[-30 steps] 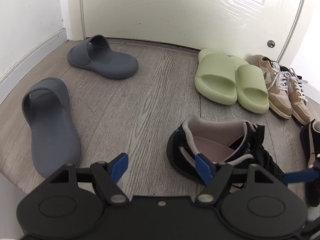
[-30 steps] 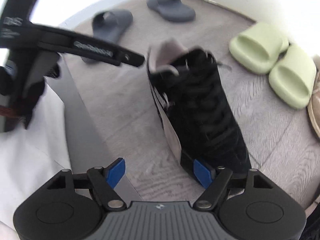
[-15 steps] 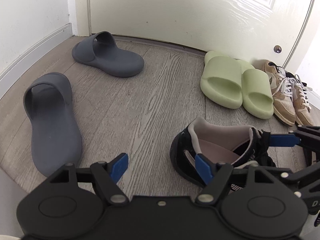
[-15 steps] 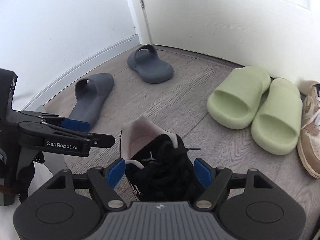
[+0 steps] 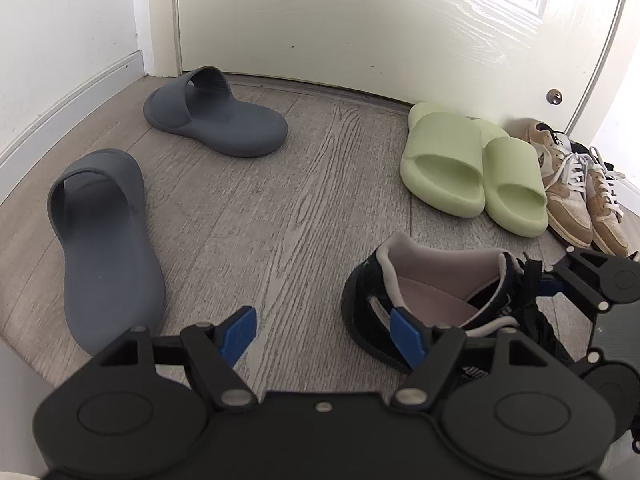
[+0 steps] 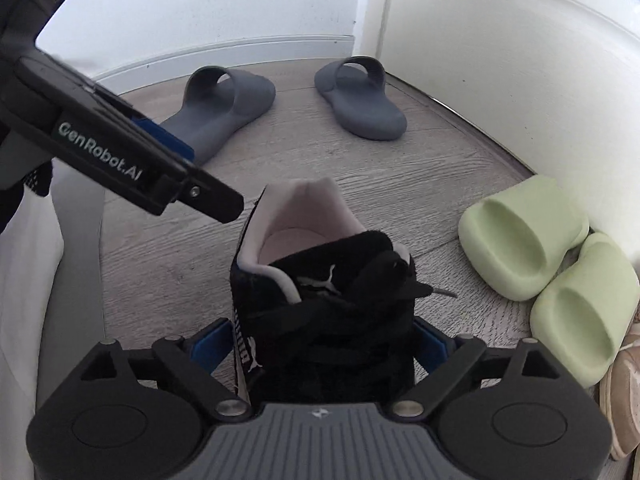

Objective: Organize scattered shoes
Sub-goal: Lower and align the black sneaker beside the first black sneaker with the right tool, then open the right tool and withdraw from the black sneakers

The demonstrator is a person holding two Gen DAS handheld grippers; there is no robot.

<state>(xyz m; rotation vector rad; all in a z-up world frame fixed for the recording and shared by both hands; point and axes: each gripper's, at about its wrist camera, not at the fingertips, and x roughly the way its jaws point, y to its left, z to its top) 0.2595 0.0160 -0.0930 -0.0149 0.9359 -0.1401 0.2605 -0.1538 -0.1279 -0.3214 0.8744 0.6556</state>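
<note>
A black sneaker [image 5: 432, 292] with a pale pink lining stands on the grey wood floor, its heel toward the door. My right gripper [image 6: 322, 340] straddles its laced middle [image 6: 320, 280] from the toe side. The jaws are opening, and a blue pad stands close at each flank; I see no squeeze. My left gripper [image 5: 322, 324] hovers open and empty over bare floor, its right fingertip just in front of the sneaker's heel. Two dark grey slides [image 5: 108, 240] [image 5: 224, 120] lie apart at the left, pointing different ways.
A pair of light green slides [image 5: 444, 164] sits side by side against the white door [image 5: 360, 20]. Tan sneakers [image 5: 568, 200] stand to their right. A white wall with a baseboard [image 5: 72, 100] runs along the left. Bare floor [image 5: 300, 200] lies between the grey slides and the black sneaker.
My right gripper has come down over the black sneaker and rolled, and its jaws have widened around it. The left gripper has stayed where it was.
</note>
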